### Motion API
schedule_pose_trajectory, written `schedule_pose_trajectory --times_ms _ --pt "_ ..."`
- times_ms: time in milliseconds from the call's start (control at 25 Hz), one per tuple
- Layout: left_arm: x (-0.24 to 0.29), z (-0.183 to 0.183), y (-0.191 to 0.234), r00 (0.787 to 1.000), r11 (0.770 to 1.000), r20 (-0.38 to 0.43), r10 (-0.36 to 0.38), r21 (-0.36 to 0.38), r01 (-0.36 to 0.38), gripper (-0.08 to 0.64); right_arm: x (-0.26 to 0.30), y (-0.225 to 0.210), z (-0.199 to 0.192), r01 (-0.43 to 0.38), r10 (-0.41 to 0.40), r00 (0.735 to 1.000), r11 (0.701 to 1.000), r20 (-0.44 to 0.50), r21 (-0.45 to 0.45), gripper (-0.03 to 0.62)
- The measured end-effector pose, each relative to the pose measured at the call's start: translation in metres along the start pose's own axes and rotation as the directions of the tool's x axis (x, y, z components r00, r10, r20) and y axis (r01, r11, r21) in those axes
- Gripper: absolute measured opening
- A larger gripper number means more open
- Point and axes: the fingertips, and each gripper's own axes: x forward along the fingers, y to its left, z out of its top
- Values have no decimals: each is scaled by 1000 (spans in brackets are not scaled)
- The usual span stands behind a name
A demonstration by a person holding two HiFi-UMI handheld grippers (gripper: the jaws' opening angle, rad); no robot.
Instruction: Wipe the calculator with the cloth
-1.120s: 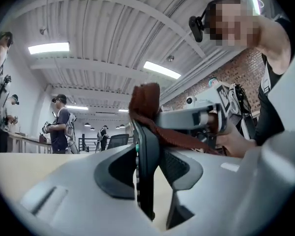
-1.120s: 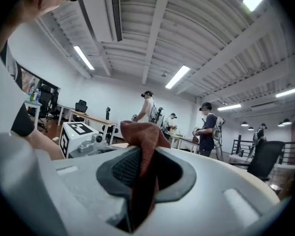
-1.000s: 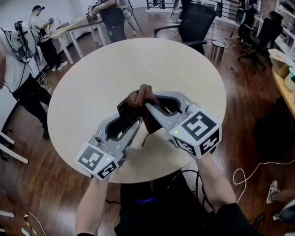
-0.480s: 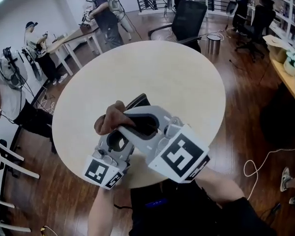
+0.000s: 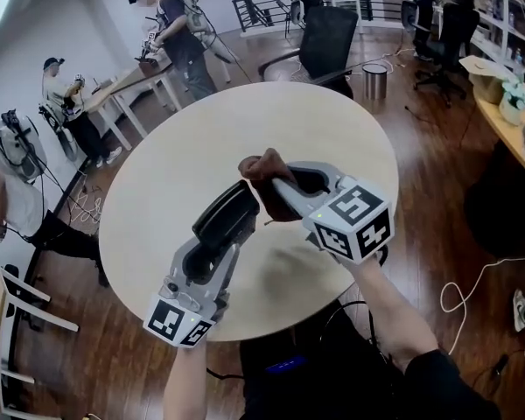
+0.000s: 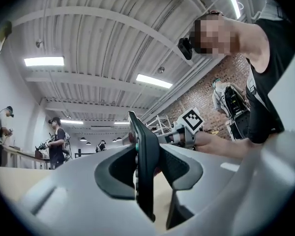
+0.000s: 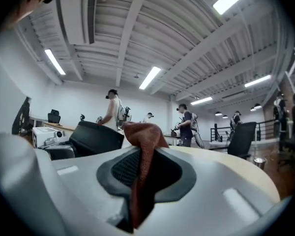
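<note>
Above the round table, my left gripper (image 5: 230,214) is shut on a black calculator (image 5: 224,219), tilted with its far end raised. In the left gripper view the calculator (image 6: 140,167) stands edge-on between the pads of my left gripper (image 6: 143,173). My right gripper (image 5: 276,189) is shut on a bunched reddish-brown cloth (image 5: 264,175), which sits at the calculator's far right end. In the right gripper view the cloth (image 7: 141,149) hangs between the pads of my right gripper (image 7: 140,176), with the calculator (image 7: 95,137) just to its left.
The round beige table (image 5: 201,138) lies under both grippers. A black office chair (image 5: 325,38) and a small bin (image 5: 378,81) stand beyond it. People work at a desk (image 5: 127,73) at the far left. A white cable (image 5: 472,283) lies on the wooden floor.
Half a second ago the cloth lay over the calculator's left side. My right gripper has carried it back right and up to the far end. My left gripper has barely moved.
</note>
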Motion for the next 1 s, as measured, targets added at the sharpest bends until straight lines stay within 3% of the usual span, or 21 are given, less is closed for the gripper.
schedule_pose_trajectory --times_ms 120,200,320,400,560,640,760,840,880,1000 --pt "-2 -3 5 1000 1000 -22 14 11 -14 137 -10 11 10 -25 23 999 999 48 30 67" --pt "3 -5 5 999 1000 -38 19 25 -18 138 -16 53 38 -128 133 984 991 119 -43 67" --pt "10 -4 -4 999 999 -41 8 35 -7 137 -21 126 58 -283 311 943 938 122 -201 67" --pt "10 0 -10 1000 1000 -24 -3 31 4 137 -16 139 55 -301 336 935 922 116 -242 67" --pt "0 4 -5 1000 999 -17 -1 37 2 137 1 74 32 -207 218 970 973 109 -107 67" --pt "-6 0 3 999 999 -48 19 51 -16 137 15 29 1 -121 122 992 992 24 -26 67" --pt "-19 -14 16 985 991 -150 81 113 -64 137 10 -15 -46 -12 20 995 997 -100 79 67" --pt "-22 -25 33 953 972 -262 153 215 -97 137 -3 -22 -51 3 7 996 995 -94 104 67" --pt "-19 -33 41 926 954 -325 190 285 -96 137 -8 -23 -48 -1 10 996 995 -87 100 67" --pt "-5 -69 50 811 863 -512 283 505 18 137 -19 -17 -43 -37 43 995 997 -86 71 67"
